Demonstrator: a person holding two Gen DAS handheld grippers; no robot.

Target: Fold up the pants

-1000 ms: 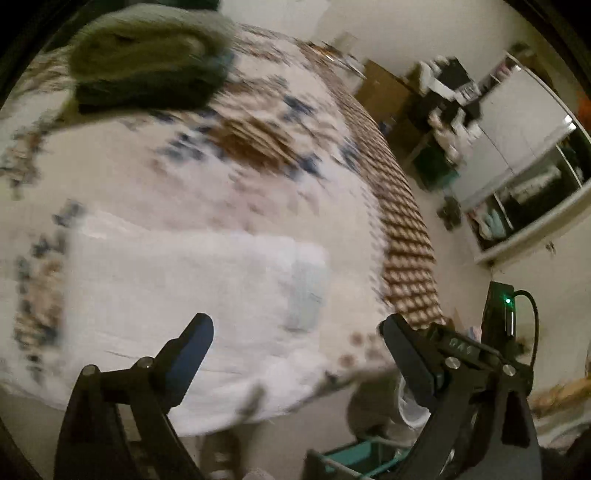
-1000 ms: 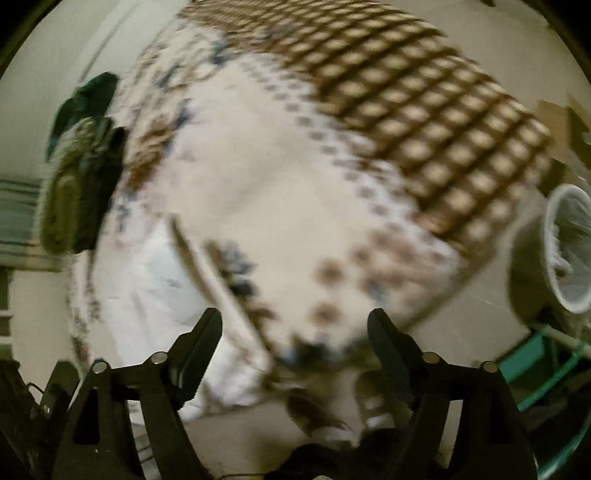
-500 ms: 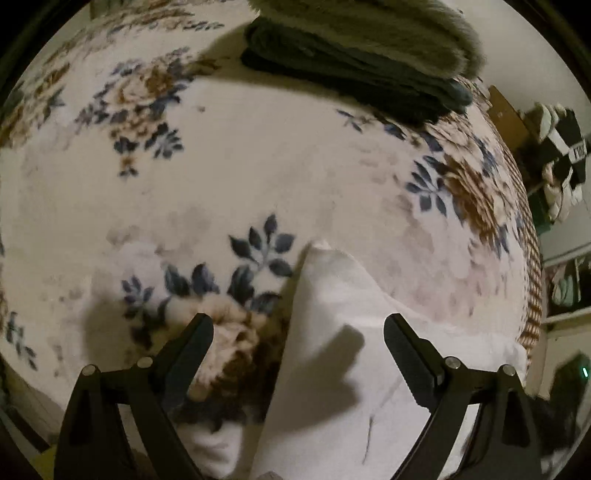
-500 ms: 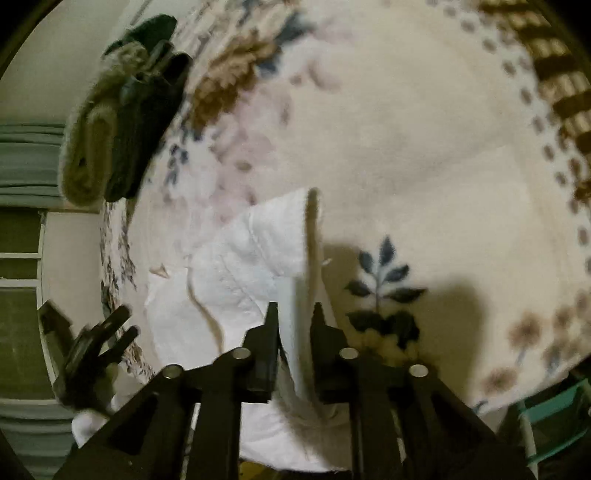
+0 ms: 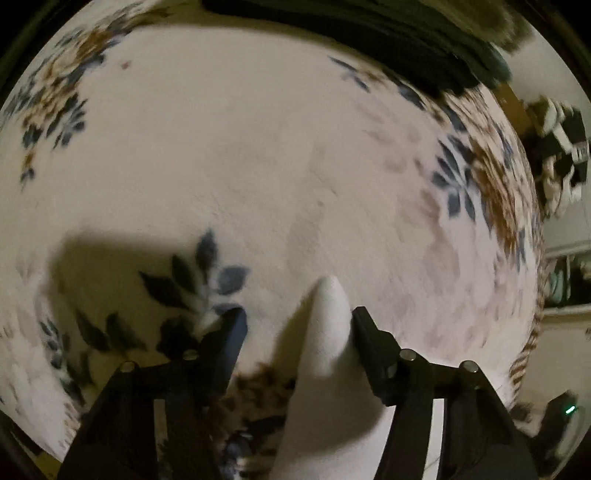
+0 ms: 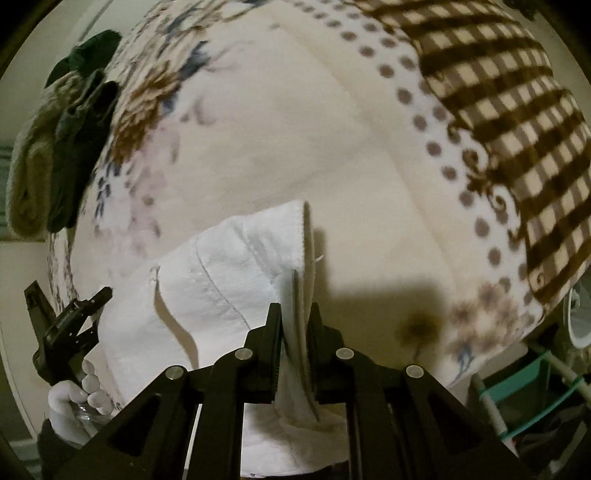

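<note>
Pinching a corner of the white cotton pants (image 6: 221, 280) on the floral fleece bed blanket (image 6: 295, 129), your right gripper (image 6: 294, 314) is clamped tight; your left gripper (image 5: 299, 325) gapes around another corner. Close it fully, then lift both evenly.

Left wrist view: dark folded clothes (image 5: 388, 33) at 12 to 1 o'clock cut by the top edge, motion-blurred. Floral bedspread (image 5: 240, 147) print smeared, worst at 3 o'clock. White pants (image 5: 325, 369) run off the bottom edge; the fold hides the fabric behind the left gripper (image 5: 297, 328), so contact with the 5 o'clock finger is unclear. Black-and-white items (image 5: 557, 147) at 2 o'clock too blurred to name.

Right wrist view: the right gripper (image 6: 294, 321) hides the pinched hem; the pants' lower part is cut off at 6 o'clock. Green frame (image 6: 532, 387) at 4 o'clock, possibly a rack, is cropped.
</note>
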